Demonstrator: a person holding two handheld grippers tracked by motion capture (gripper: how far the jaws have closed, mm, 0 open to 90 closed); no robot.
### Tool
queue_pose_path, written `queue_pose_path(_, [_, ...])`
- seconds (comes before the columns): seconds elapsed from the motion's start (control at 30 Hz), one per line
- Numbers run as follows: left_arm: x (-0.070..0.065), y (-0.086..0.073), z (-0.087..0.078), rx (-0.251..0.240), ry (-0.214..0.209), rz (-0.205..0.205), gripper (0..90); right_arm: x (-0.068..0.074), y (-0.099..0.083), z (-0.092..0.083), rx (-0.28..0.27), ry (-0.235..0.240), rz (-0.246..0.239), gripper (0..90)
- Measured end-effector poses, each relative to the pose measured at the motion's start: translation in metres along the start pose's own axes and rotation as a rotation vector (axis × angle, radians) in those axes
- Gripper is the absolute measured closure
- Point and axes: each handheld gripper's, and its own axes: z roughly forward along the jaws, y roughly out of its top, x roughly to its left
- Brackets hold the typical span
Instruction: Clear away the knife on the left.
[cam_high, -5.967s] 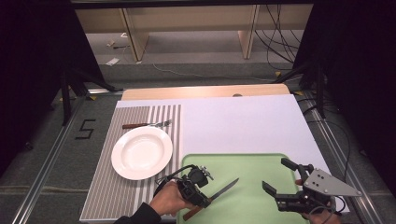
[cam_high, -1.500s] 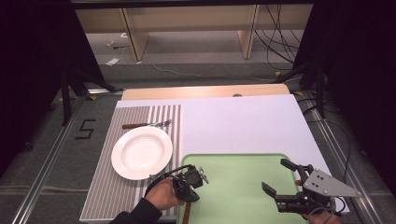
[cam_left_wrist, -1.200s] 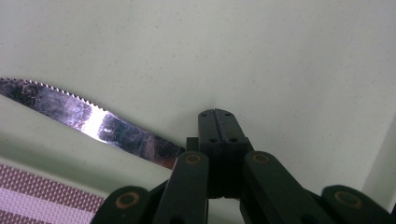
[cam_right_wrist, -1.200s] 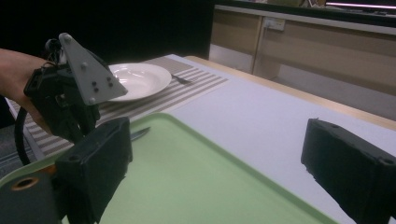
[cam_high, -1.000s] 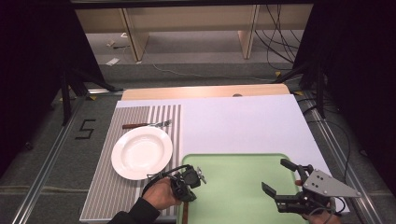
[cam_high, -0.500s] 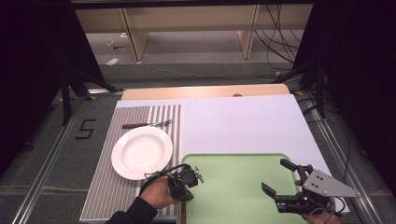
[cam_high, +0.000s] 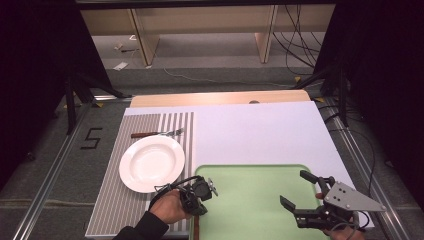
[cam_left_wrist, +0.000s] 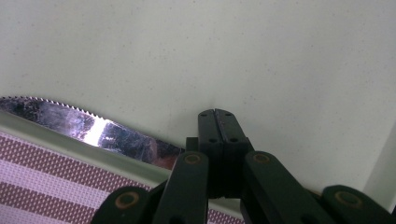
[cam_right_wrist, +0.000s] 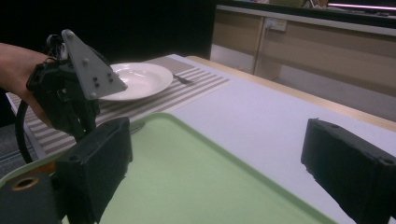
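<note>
Knife (cam_left_wrist: 93, 133) along tray (cam_left_wrist: 280, 70) edge, just left of shut left fingers (cam_left_wrist: 218, 122).

Left fingers pressed together, pinching nothing visible, blade beside them on the rim; farther right, right gripper (cam_high: 306, 197) spread wide, empty, above green tray.

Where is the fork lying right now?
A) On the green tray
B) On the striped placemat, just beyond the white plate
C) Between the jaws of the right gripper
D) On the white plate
B: in the high view the fork lies flat on the striped placemat, on the far side of the white plate, clear of the green tray; the right gripper is open and empty.
</note>
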Motion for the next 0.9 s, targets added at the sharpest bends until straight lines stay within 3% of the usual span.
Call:
queue_pose_path(0.07, [-0.002, -0.001, -0.002, 0.001, 0.008, -0.021, 87.7, 0.000, 0.000, 0.000, -0.002, 0.000, 0.000, 9.8])
queue_pose_path(0.2, [-0.003, 0.000, -0.004, -0.020, 0.003, -0.010, 81.0, 0.000, 0.000, 0.000, -0.002, -0.001, 0.000, 9.8])
queue_pose_path(0.6, [-0.002, 0.001, -0.009, -0.081, 0.024, -0.059, 53.8, 0.000, 0.000, 0.000, -0.001, 0.000, 0.001, 9.8])
queue_pose_path(0.9, [0.001, 0.000, -0.018, -0.150, 0.058, -0.101, 45.0, 0.000, 0.000, 0.000, -0.001, 0.000, 0.001, 9.8])
